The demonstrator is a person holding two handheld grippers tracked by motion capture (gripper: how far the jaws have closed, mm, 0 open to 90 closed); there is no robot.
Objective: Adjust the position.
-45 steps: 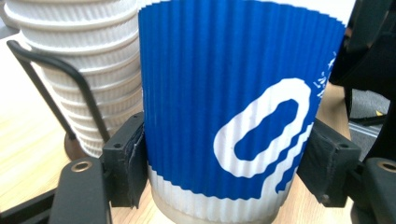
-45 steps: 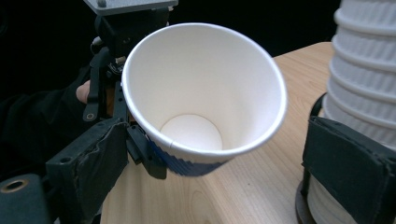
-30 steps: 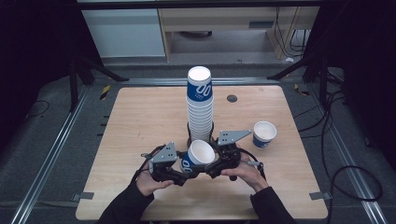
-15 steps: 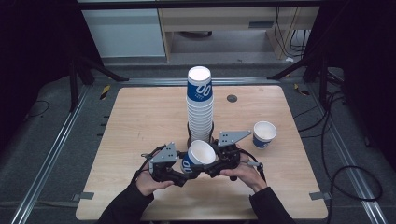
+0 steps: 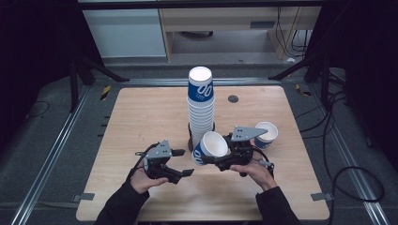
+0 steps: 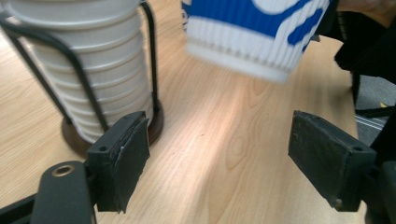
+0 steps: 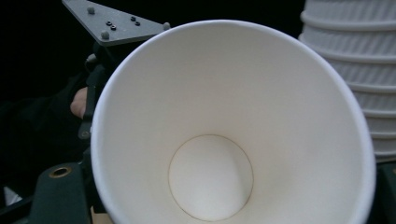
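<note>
A: Start at the left. What's different from a second ago?

B: The left gripper point(image 5: 184, 168) has let go. Before, both grippers met at the paper cup point(image 5: 210, 148) in front of the stack; now its jaws have just been opening and stand well apart, with nothing between them. In the left gripper view the pads point(image 6: 125, 158) frame only bare table point(image 6: 219, 154), and the cup's ribbed blue-and-white wall point(image 6: 252, 32) hangs above and beyond them.

A: And the stack of cups point(image 5: 201, 110)?

B: Unmoved, upright in its wire holder at the middle of the table.

A: So who has the cup?

B: The right gripper point(image 5: 220, 159). Its jaws have closed on the cup and hold it tilted, mouth up towards the camera, just right of the stack's foot and off the table. The right gripper view looks straight into its white inside point(image 7: 210, 177).

A: Meaning?

B: I'd judge the hand-over done: the cup is free to be set down, likely beside the other single cup point(image 5: 266, 134) standing at the right.
</note>
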